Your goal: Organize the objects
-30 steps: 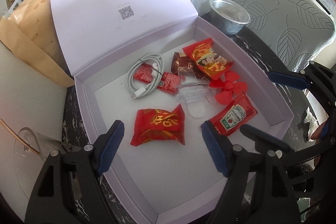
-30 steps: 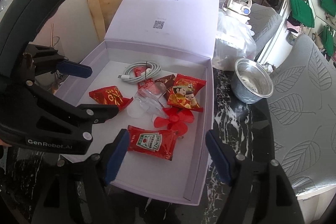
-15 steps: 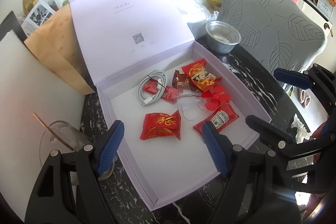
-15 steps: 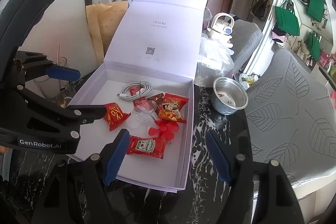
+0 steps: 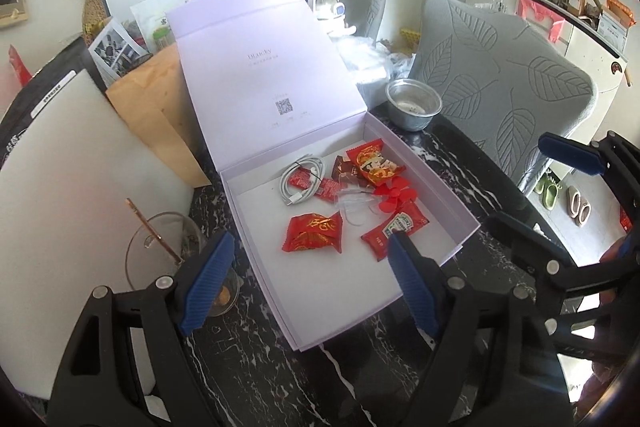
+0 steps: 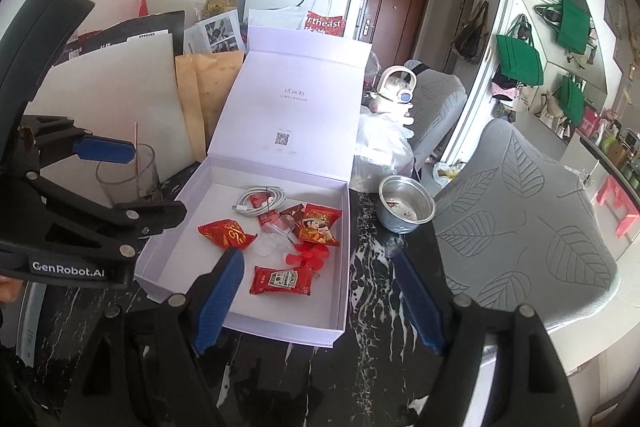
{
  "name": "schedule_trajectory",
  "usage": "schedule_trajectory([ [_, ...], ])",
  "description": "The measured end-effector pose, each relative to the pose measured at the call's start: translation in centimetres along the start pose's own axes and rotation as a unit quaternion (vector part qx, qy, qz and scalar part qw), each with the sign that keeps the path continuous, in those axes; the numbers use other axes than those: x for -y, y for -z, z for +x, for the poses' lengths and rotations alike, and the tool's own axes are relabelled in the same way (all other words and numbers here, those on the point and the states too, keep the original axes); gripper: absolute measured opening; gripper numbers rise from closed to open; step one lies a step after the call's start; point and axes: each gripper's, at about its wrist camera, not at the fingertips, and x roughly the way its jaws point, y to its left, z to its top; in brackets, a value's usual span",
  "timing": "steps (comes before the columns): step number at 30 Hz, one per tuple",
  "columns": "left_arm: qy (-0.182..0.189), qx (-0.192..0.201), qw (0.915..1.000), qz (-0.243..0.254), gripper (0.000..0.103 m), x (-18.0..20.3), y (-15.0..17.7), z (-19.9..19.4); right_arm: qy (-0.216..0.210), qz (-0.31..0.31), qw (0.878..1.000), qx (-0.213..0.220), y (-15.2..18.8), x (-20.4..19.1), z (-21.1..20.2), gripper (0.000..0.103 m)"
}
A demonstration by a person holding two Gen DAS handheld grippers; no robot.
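We see box open on tabletop, lid upright. Inside: cable, candy packs, ketchup sachet, red fan. We judge packets light, crinkly, slippery; pinch sealed edges. Both claws spread, empty: left claw, right claw. Steel bowl beside box. Room cluttered.
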Motion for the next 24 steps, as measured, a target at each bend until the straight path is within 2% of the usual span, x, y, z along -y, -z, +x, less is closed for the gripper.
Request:
schedule_trajectory([
  [13, -0.009, 0.052, 0.9986, -0.002, 0.090, 0.3, 2.9, -6.6, 0.021, 0.009, 0.999, 0.030, 1.3, -1.9, -6.9, 0.080],
  [16, -0.015, 0.058, 0.9982, -0.003, 0.094, 0.2, 3.7, -7.6, 0.027, 0.011, 0.999, 0.035, 1.7, -2.5, -8.1, 0.082],
  [24, -0.025, 0.068, 0.9973, -0.014, 0.097, 0.3, 5.9, -9.5, 0.048, 0.030, 0.998, 0.035, 3.6, -3.3, -10.2, 0.084],
])
